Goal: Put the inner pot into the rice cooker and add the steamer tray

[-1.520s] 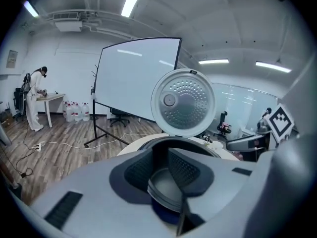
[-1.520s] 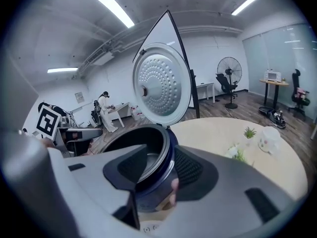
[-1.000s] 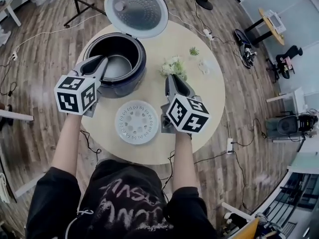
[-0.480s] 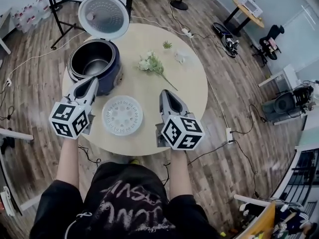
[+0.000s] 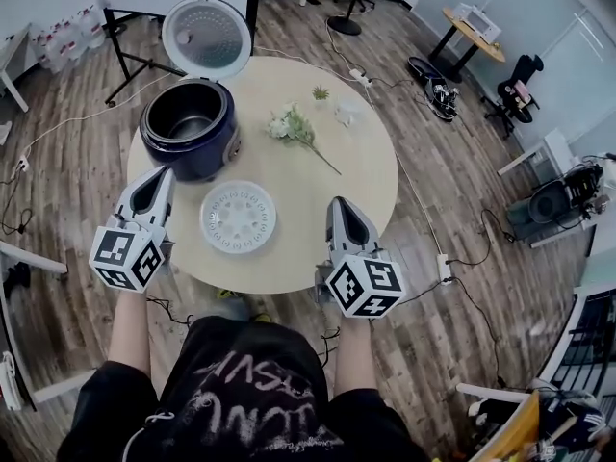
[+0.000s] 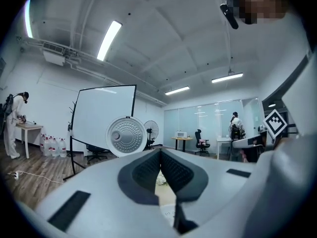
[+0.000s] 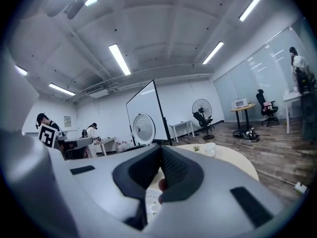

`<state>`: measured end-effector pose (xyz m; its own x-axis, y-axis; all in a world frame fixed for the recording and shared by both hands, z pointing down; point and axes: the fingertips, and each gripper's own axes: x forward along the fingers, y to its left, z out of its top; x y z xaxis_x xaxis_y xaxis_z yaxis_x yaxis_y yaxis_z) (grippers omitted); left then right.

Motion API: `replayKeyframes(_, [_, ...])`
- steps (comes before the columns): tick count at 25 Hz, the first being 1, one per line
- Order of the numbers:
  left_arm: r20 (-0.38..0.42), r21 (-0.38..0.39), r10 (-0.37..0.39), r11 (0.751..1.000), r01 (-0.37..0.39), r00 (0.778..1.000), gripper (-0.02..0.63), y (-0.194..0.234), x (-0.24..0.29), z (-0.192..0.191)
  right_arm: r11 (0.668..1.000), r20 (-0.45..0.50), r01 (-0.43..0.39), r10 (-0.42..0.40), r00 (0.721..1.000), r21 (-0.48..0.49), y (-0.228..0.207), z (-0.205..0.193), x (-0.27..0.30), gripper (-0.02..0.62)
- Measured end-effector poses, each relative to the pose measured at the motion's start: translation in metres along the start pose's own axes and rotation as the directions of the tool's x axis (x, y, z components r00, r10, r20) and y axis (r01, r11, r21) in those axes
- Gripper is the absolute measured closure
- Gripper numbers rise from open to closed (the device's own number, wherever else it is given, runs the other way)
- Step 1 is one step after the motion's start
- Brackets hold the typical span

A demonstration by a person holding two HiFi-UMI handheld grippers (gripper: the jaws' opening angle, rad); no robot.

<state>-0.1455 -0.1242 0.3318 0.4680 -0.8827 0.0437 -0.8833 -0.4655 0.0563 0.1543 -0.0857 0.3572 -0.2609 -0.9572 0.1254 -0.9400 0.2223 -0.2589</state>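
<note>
A round beige table (image 5: 356, 162) stands on plank flooring (image 5: 58, 133) in an office. Left gripper (image 5: 165, 172) and right gripper (image 5: 339, 203), jaws together, grip nothing.

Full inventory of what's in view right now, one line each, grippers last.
round pale wooden table: 1, beige, centre of the head view
dark blue rice cooker: 1, table's far left, white-lined lid open
inner pot: 1, dark metal, appears seated in the cooker
white perforated steamer tray: 1, flat on the table, near edge, between the grippers
white flower sprig: 1, table middle
small green plant: 1, far edge
small white cup: 1, right of the plant
floor cables: several, around the table
left gripper: grey, shut, empty, left of the tray
right gripper: grey, shut, empty, right of the tray
</note>
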Motion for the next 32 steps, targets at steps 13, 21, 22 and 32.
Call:
replayKeyframes(13, [0.024, -0.011, 0.014, 1.0, -0.014, 1.0, 0.595, -0.013, -0.039, -0.002, 1.0, 0.031, 0.017, -0.017, 0.999, -0.019, 0.004, -0.01, -0.036, 0.569])
replayKeyframes(21, [0.017, -0.031, 0.021, 0.999, -0.021, 1.0, 0.507, -0.01, -0.047, -0.004, 0.997, 0.009, -0.066, 0.067, 0.998, -0.044, 0.025, -0.016, -0.037, 0.369])
replayKeyframes(22, [0.013, -0.033, 0.019, 0.999, -0.019, 1.0, 0.491, -0.011, -0.048, -0.006, 0.996, 0.004, -0.077, 0.078, 0.997, -0.043, 0.027, -0.018, -0.036, 0.346])
replayKeyframes(32, [-0.016, -0.036, 0.021, 0.999, -0.021, 1.0, 0.269, -0.004, -0.054, -0.014, 0.993, -0.014, -0.11, 0.11, 0.994, -0.032, 0.03, -0.025, -0.032, 0.178])
